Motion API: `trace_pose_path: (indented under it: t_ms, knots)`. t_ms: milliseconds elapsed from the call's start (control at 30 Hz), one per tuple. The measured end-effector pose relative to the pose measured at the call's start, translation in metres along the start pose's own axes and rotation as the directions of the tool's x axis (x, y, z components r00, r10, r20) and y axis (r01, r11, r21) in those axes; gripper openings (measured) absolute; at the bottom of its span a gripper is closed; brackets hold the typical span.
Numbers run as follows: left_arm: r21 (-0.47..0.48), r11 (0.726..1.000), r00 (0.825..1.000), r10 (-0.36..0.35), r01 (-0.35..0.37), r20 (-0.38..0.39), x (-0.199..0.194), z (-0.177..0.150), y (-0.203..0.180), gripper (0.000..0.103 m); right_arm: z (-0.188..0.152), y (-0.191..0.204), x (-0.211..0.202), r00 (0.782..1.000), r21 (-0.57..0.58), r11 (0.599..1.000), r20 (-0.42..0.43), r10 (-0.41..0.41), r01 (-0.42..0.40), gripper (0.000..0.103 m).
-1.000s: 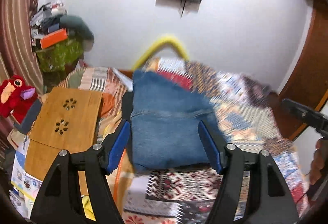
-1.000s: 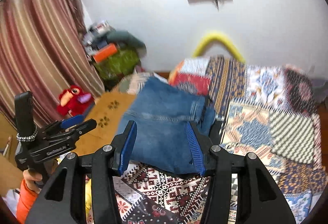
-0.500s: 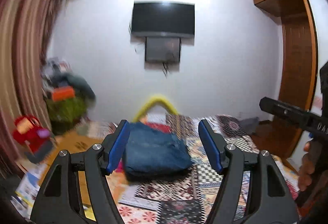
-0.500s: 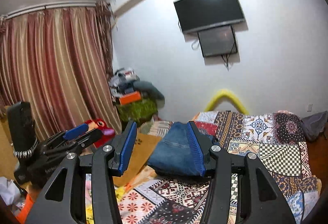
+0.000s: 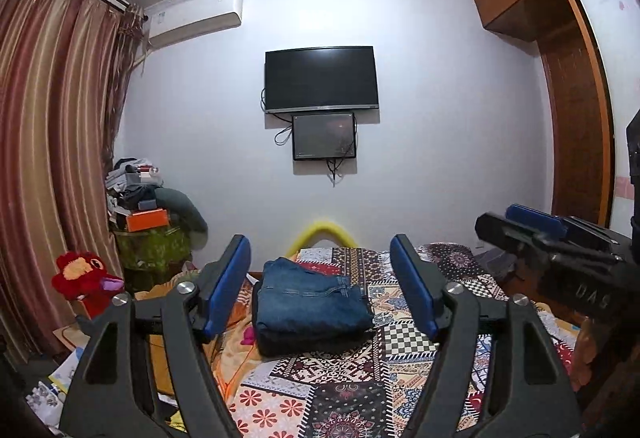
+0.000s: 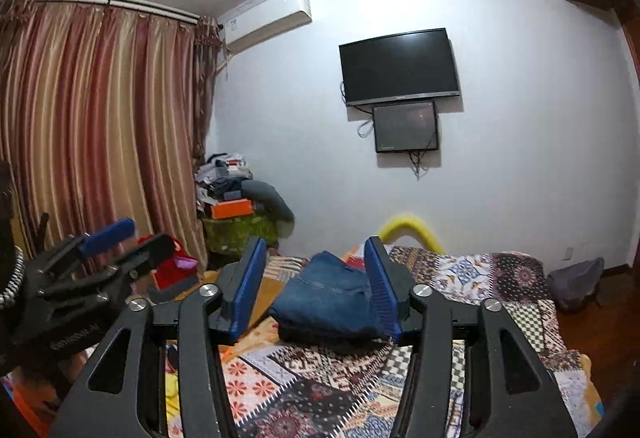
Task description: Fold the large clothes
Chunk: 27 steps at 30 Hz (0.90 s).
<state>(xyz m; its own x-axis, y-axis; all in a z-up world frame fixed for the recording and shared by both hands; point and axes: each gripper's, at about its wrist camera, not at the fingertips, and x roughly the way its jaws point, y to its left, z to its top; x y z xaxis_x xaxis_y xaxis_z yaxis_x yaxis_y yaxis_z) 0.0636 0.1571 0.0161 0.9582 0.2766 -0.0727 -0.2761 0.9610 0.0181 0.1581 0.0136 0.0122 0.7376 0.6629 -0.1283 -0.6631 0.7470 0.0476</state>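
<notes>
Denim jeans (image 5: 310, 304) folded (on quilt (image 5: 360, 378)), beyond both opening grippers

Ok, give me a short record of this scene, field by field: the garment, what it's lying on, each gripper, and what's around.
garment: folded jeans, a compact blue stack
surface: patchwork bedspread, jeans lying on it
left gripper: jaws opening, nothing between them, well back from the jeans
right gripper: jaws opening, empty, also clear of the jeans
wall: television with a smaller screen below it
left side: striped curtain, red plush toy
fold state: looks finished
</notes>
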Motion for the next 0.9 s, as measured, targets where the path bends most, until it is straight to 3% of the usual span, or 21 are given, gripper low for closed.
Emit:
trace_pose_path:
  t_ms: [67, 100, 167, 333, 900]
  knots:
    - [-0.003, 1.000, 1.000, 0.016, -0.016, 0.004, -0.003, -0.002, -0.003, 0.089, -0.001, 0.000, -0.003, 0.999, -0.014, 0.999, 0.013, -0.045, 0.045, 0.075]
    - [-0.006, 1.000, 1.000, 0.027, -0.027, 0.007, -0.006, -0.003, -0.004, 0.096, -0.001, 0.000, -0.003, 0.997, -0.023, 0.997, 0.024, -0.070, 0.071, 0.078]
    - [-0.015, 0.999, 0.999, 0.035, -0.035, 0.014, -0.009, -0.004, -0.004, 0.100, -0.001, 0.001, -0.007, 0.996, -0.039, 0.995, 0.032, -0.089, 0.090, 0.086]
    - [-0.027, 0.999, 0.999, 0.036, -0.036, 0.011, -0.010, -0.005, -0.004, 0.101, 0.000, -0.001, -0.007, 0.995, -0.047, 0.994, 0.023, -0.102, 0.103, 0.094]
    - [-0.054, 0.997, 0.998, 0.057, -0.057, -0.005, -0.009, -0.012, 0.001, 0.103, -0.011, 0.000, -0.016, 0.995, -0.039, 0.994, 0.001, -0.098, 0.098, 0.095]
